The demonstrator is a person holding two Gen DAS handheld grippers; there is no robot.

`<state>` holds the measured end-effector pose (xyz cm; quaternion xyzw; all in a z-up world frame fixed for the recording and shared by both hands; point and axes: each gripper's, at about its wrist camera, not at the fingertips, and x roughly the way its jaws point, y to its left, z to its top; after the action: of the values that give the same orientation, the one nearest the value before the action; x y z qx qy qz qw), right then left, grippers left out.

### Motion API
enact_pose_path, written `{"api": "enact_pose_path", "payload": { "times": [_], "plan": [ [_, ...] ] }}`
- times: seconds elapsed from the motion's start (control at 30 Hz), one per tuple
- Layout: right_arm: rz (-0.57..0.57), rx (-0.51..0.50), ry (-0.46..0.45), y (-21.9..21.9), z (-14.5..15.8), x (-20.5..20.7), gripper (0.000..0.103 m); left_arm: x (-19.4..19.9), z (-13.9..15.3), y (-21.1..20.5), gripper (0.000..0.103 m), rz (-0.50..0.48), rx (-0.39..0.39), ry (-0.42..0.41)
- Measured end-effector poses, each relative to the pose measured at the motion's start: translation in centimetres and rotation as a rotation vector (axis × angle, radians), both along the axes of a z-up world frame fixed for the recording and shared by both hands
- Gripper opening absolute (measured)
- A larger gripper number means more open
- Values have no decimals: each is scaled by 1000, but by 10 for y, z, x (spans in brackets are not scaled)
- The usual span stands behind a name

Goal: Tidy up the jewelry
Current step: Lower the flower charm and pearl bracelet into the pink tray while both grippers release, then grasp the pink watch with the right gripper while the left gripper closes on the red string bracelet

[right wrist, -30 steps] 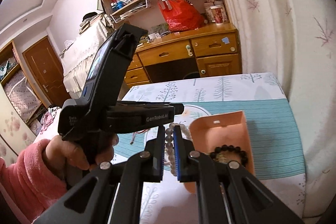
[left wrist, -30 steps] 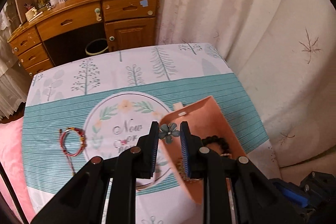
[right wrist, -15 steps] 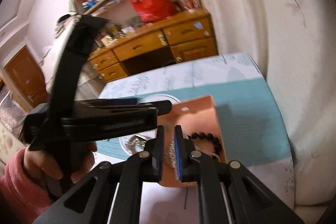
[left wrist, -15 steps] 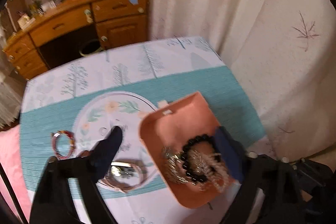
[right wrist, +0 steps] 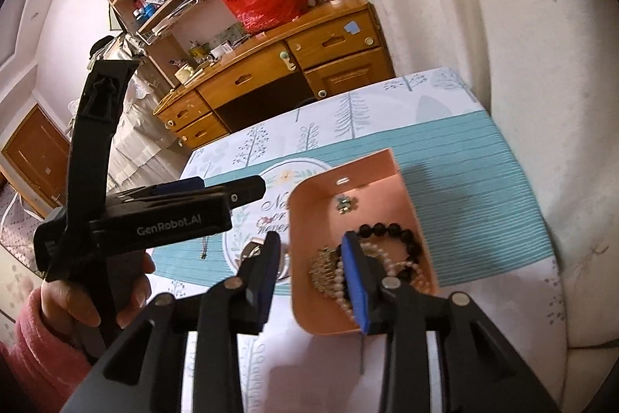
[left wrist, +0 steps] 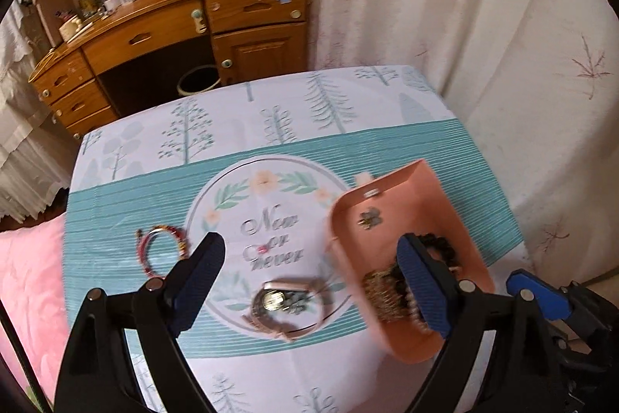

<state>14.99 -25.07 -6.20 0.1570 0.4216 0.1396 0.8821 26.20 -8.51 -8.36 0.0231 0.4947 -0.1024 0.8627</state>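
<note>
In the left wrist view, a red bracelet (left wrist: 160, 248) lies flat on the bench (left wrist: 445, 146) at the middle left, just beside the left finger tip. The left gripper (left wrist: 311, 283) has its jaws spread wide and holds nothing. Between the fingers, at the lower middle, a watch (left wrist: 276, 300) lies on the round picture on the cloth; it looks blurry. To the right sits the pink tray (left wrist: 425, 196). Its long side runs from the upper middle of the frame down to the lower right. A small flower brooch (left wrist: 370, 218) lies near the tray's far end. A black bead bracelet (left wrist: 445, 248) and a gold piece (left wrist: 381, 297) lie at its near end, partly behind the right finger.

In the right wrist view, a hand (right wrist: 89, 293) at the lower left holds the left gripper's handle. The right gripper (right wrist: 311, 271) has its jaws apart and is empty. Its right finger sits over the tray's near end, above a pearl bracelet (right wrist: 387, 258).
</note>
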Motion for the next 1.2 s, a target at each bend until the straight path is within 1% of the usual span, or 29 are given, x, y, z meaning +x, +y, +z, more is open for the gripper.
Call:
{"api": "enact_pose_path", "payload": {
  "times": [0.1,0.17,0.2,0.27,0.43,0.57,0.7,0.87,0.97,1.1,1.13,1.17,1.2],
  "plan": [
    [13,15,18,13,-4,1,39,-2,-6,17,89,23,15,13],
    [21,26,38,23,-7,1,49,-3,-10,28,89,39,28,22],
    [21,30,44,27,-8,1,52,-3,-13,35,89,49,38,25],
    [14,38,56,37,-11,1,65,-4,-18,47,89,64,53,28],
    [-30,17,92,62,-23,4,67,-5,-31,81,89,108,83,44],
    [-54,-4,119,83,-35,9,67,-2,-41,109,89,123,108,36],
    [-61,-38,122,107,-45,14,67,5,-54,130,89,112,93,35],
    [-90,-126,109,136,-60,16,67,14,-75,150,89,102,44,34],
    [-83,-189,102,152,-71,19,67,19,-88,155,89,85,18,31],
    [-80,-323,78,171,-84,24,68,28,-107,157,89,89,19,47],
    [-78,-357,69,175,-86,25,69,31,-112,158,89,95,17,52],
    [-78,-398,63,179,-90,26,74,32,-116,159,89,101,12,54],
    [-79,-436,61,183,-93,27,75,33,-118,160,89,105,5,54]
  ]
}}
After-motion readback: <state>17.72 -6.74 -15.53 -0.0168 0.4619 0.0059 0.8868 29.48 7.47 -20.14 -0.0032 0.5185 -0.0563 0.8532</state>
